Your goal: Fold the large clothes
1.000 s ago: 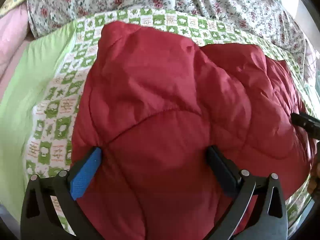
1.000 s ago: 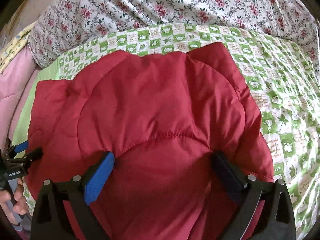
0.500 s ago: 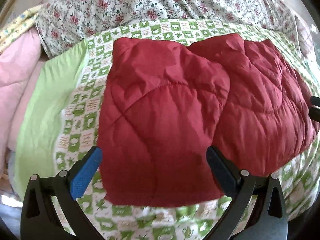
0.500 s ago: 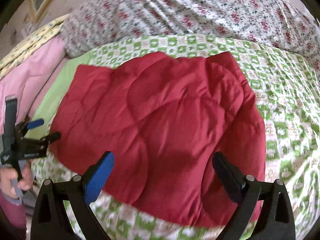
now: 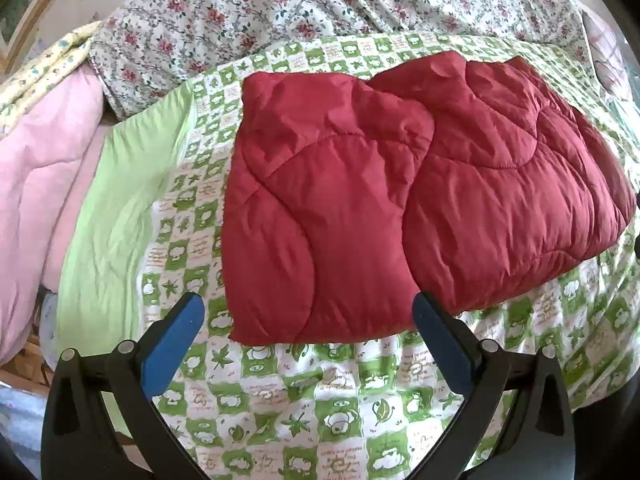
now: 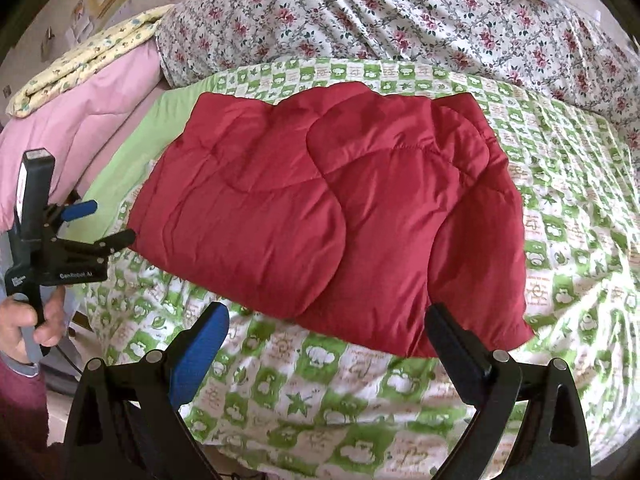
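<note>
With the left gripper (image 5: 306, 314) and right gripper (image 6: 328, 320) both spread wide and empty, the folded red quilted garment (image 6: 328, 204) lay mid-frame on the green checked bedspread (image 6: 304, 396), where its puffy top layer looked likely to spring open.

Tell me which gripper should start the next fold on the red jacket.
Probably the left gripper: its open jaws sit right at the near hem of the red jacket, and its flap lies on top. The right gripper, also open, faces the thicker folded end. Close call.
</note>
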The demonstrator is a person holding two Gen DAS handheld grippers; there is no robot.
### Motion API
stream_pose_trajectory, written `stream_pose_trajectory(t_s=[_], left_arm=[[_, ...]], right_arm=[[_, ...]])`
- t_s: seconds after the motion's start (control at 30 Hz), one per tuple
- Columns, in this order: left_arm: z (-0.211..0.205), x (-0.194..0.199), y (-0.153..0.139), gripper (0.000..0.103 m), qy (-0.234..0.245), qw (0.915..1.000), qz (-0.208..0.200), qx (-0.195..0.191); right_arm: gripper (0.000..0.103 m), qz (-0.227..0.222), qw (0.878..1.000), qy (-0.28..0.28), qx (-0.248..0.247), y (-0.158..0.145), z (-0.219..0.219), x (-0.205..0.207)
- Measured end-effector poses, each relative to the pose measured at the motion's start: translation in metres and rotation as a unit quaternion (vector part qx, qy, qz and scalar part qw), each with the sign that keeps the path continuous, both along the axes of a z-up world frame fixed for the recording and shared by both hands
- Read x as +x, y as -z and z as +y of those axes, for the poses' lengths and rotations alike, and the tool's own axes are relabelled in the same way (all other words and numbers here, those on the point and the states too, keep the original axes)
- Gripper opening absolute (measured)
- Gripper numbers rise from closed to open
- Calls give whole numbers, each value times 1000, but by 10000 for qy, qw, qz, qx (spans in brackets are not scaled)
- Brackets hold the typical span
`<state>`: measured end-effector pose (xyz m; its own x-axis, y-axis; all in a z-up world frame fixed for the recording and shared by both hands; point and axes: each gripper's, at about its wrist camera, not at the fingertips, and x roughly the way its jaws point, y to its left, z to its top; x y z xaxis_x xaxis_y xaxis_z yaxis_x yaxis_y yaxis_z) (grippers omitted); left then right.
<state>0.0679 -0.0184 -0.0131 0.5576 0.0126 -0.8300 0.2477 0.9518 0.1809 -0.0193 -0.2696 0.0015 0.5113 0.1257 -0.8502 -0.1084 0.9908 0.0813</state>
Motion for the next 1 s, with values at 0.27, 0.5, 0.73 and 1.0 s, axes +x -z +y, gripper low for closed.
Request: stream_pose_trajectory(t_s=[0.27,0.5,0.73,1.0], left_arm=[[-5,-13,-22,103,92,9996,-258,-64],[-3,-12,-35,103,14,9989,-407,-247],[-2,-4,-33,103,-101,9987,-322,-375],[-5,4,-36,103,-98,9986,-328,-393]], right_arm=[[99,-168,9993,-245,-219,-22,25,-8],[101,-210,9971,-461,-566,-32,43,-6],[101,-135,9966,-526,-626,-26,45,7],[101,-66,9973,-467,-560,-23,39,23]])
